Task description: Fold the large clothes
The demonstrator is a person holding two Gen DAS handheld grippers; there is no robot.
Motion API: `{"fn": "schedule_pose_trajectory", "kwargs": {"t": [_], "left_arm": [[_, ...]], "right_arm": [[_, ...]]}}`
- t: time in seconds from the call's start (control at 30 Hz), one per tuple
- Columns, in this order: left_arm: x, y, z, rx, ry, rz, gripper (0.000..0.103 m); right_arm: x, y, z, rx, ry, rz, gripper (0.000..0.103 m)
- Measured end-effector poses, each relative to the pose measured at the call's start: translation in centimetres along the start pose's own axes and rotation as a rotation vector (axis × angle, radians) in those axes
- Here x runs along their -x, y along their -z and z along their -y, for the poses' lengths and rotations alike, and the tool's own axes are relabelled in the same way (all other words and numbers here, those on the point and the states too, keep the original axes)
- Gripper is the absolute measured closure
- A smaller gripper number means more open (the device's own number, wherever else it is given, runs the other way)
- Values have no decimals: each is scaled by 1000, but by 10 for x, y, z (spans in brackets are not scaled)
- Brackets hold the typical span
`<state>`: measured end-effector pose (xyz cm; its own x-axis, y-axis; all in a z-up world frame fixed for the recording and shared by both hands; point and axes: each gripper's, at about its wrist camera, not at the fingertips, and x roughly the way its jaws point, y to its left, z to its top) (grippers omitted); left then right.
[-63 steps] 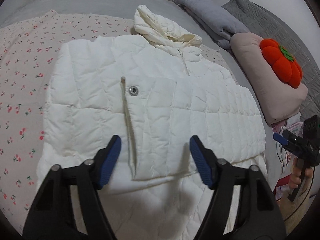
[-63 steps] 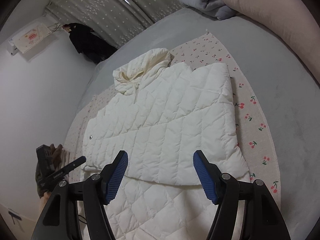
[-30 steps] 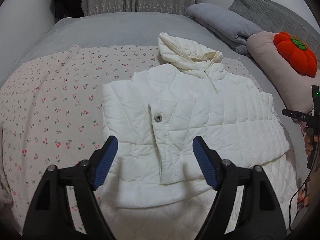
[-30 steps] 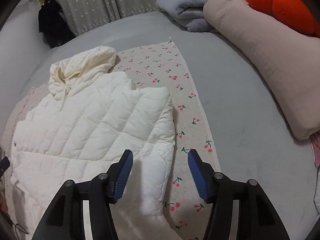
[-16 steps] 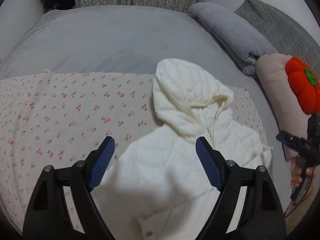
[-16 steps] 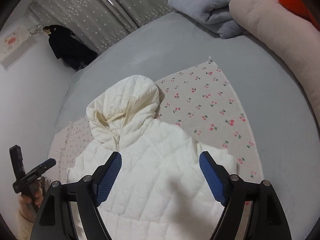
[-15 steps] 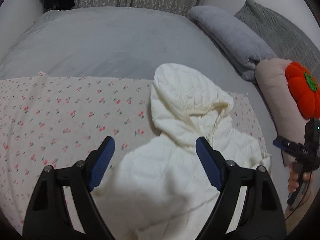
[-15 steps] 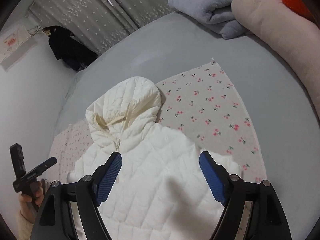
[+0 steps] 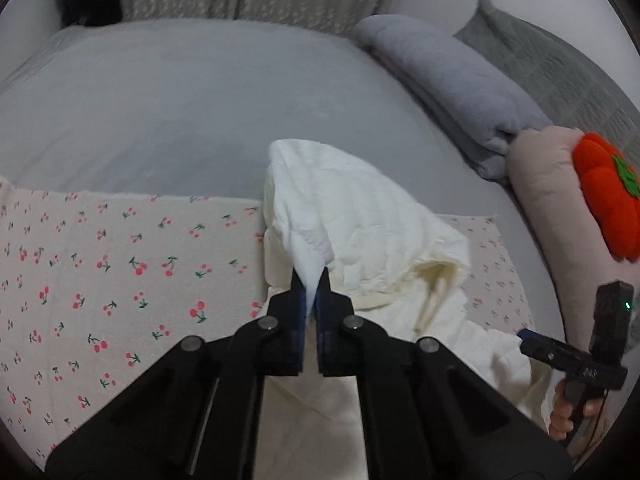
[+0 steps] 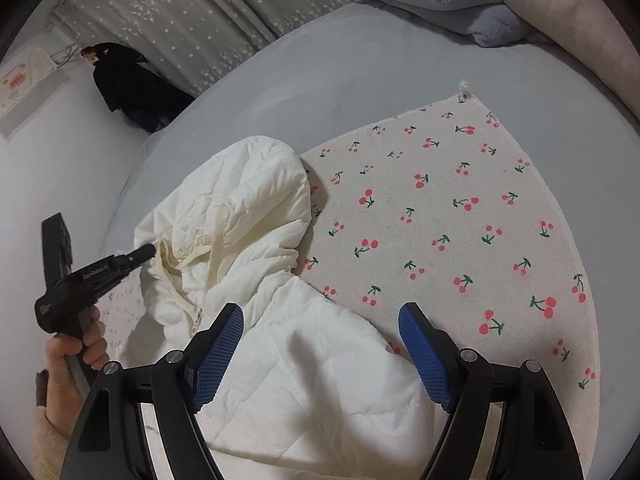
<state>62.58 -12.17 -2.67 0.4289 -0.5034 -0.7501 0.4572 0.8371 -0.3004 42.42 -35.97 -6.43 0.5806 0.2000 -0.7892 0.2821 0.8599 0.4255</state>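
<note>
A white quilted hooded jacket (image 10: pixel 320 380) lies on a cherry-print cloth (image 10: pixel 440 200) on the bed. In the left wrist view my left gripper (image 9: pixel 311 276) is shut on a pinch of the hood (image 9: pixel 360 208), with white fabric pressed between its blue pads. The right wrist view shows that gripper's tip (image 10: pixel 146 251) at the hood's opening, held by a hand (image 10: pixel 80 344). My right gripper (image 10: pixel 320 320) stands open just above the jacket's shoulder below the hood (image 10: pixel 240 200), its pads touching nothing. The jacket's lower part is hidden under the grippers.
Grey bedding (image 9: pixel 160 100) stretches beyond the cloth. A folded grey blanket (image 9: pixel 460 92), a pink pillow (image 9: pixel 560 208) and an orange pumpkin plush (image 9: pixel 608 196) lie along the right. A dark garment (image 10: pixel 128 88) hangs by the curtain at the back left.
Both grippers moved up the jacket from its body to the hood. The left jaws went from wide open to shut on the hood fabric. The right jaws widened.
</note>
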Motion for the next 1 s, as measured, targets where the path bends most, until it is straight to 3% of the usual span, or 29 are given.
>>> {"fn": "schedule_pose_trajectory", "kwargs": {"t": [0.23, 0.33, 0.4, 0.5, 0.63, 0.83, 0.97, 1.0], "left_arm": [[100, 47, 74, -452, 62, 86, 99], [128, 81, 90, -584, 68, 63, 99], [139, 103, 94, -621, 65, 34, 98], [144, 142, 97, -702, 57, -24, 98], [139, 195, 90, -822, -10, -108, 98], [130, 246, 83, -906, -48, -180, 99], [133, 228, 74, -812, -28, -176, 97], [134, 223, 70, -778, -26, -173, 86]], "right_arm": [[51, 15, 10, -61, -63, 42, 21], [71, 24, 11, -90, -118, 44, 21], [80, 30, 11, -102, -139, 46, 21], [91, 36, 14, -132, -177, 50, 21], [96, 44, 27, -198, -233, 36, 21], [92, 48, 34, -274, -304, 4, 21], [105, 24, -4, -138, -304, 73, 21], [106, 17, -14, -120, -297, 84, 21]]}}
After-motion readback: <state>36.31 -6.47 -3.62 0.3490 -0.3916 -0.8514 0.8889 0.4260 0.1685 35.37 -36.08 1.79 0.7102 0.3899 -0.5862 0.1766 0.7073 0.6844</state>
